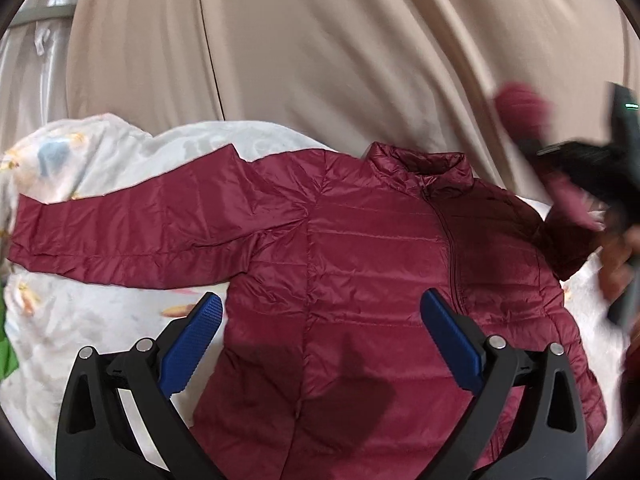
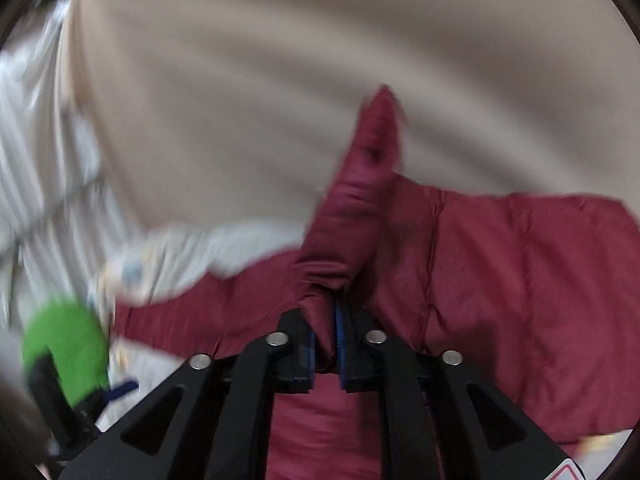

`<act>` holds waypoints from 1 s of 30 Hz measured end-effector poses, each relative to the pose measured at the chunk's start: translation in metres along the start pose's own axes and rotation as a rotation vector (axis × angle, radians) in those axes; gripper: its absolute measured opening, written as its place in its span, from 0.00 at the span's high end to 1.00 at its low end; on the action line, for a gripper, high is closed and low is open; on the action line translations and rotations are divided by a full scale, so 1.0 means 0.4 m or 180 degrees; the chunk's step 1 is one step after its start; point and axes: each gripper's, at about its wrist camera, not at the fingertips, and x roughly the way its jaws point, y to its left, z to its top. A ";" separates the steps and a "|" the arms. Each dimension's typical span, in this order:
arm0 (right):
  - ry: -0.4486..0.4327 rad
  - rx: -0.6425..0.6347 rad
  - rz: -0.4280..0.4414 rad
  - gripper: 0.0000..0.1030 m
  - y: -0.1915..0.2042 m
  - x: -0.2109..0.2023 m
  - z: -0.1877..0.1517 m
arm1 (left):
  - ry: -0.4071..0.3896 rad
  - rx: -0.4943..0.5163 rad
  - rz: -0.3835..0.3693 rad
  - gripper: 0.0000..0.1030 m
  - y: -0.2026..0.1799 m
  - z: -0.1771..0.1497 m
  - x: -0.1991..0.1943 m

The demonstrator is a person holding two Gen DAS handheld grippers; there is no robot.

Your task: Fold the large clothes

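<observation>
Right tongs [image 2: 325,344] clamped on lifted sleeve [image 2: 360,200] of maroon jacket [image 1: 360,260]; left tongs [image 1: 320,340] wide open, empty; best laid flat across chest.

White blanket [image 1: 100,320] with small orange and blue print covers the surface, rumpled at 9 to 10 o'clock. Maroon quilted jacket [image 1: 360,260] lies flat on it, front up, collar toward 12, one sleeve [image 1: 132,236] stretched out to 9 o'clock. Beige drape [image 1: 340,48] hangs behind at 12.
</observation>
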 end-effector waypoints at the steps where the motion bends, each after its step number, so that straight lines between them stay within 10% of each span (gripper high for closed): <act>1: 0.0138 -0.0049 0.0028 0.72 0.026 0.060 -0.021 | 0.0044 -0.0034 -0.0037 0.06 0.005 0.000 0.010; 4: 0.0437 -0.0180 -0.0014 0.64 0.097 0.203 -0.090 | 0.0221 -0.0152 -0.0133 0.06 0.026 -0.005 0.050; 10: 0.0036 -0.0206 -0.0035 0.41 0.042 0.028 -0.091 | 0.0349 -0.0231 -0.0335 0.06 0.038 -0.001 0.128; 16: -0.0228 0.0462 -0.0994 0.37 -0.297 -0.223 -0.134 | 0.0549 -0.0259 -0.0676 0.06 -0.041 0.004 0.271; 20: -0.0289 0.1116 -0.1158 0.36 -0.478 -0.299 -0.191 | 0.0703 -0.0239 -0.0527 0.07 -0.080 0.020 0.393; 26: -0.0191 0.1369 -0.1155 0.36 -0.568 -0.264 -0.209 | 0.0751 -0.0310 -0.0479 0.88 -0.058 0.041 0.451; 28: -0.0123 0.1338 -0.1137 0.37 -0.559 -0.219 -0.202 | 0.0670 -0.0283 -0.0487 0.92 -0.060 0.061 0.435; 30: -0.0088 0.1279 -0.1060 0.82 -0.539 -0.191 -0.189 | 0.0493 -0.0171 -0.0400 0.95 -0.071 0.094 0.404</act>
